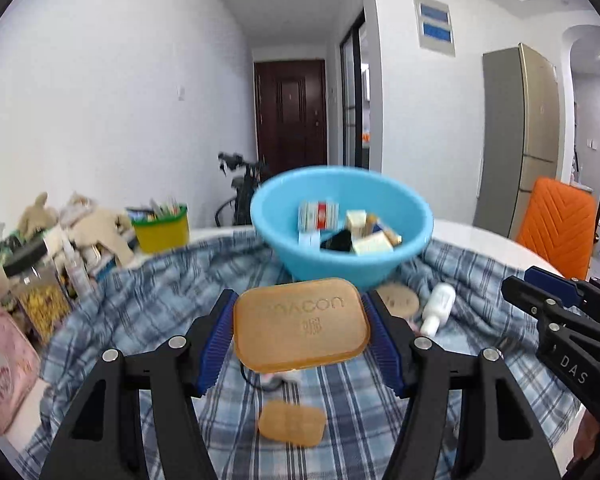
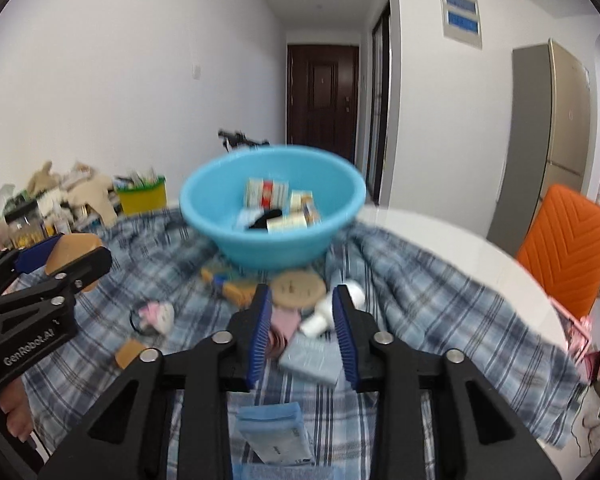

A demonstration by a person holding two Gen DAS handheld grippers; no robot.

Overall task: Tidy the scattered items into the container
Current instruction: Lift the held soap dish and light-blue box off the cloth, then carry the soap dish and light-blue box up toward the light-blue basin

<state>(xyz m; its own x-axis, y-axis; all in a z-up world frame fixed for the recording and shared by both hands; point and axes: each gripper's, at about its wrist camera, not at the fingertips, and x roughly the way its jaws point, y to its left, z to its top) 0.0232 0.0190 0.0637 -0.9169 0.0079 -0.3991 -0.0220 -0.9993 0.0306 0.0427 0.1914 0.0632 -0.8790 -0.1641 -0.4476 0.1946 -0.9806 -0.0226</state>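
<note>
One blue basin point(image 2: 274, 216) stands ahead of the tool, holding about seven small boxes point(image 2: 266, 192). Two tan soap bars: one point(image 1: 302, 324) between the left tool's pads, one point(image 1: 292, 424) below it. One white bottle point(image 2: 332, 308), one round wooden disc point(image 2: 298, 288).

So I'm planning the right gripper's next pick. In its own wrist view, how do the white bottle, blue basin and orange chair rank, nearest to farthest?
1. White bottle: on the plaid cloth just past the right gripper, against its right finger.
2. Blue basin: straight ahead, behind the bottle.
3. Orange chair: far right, beyond the table edge.
</note>
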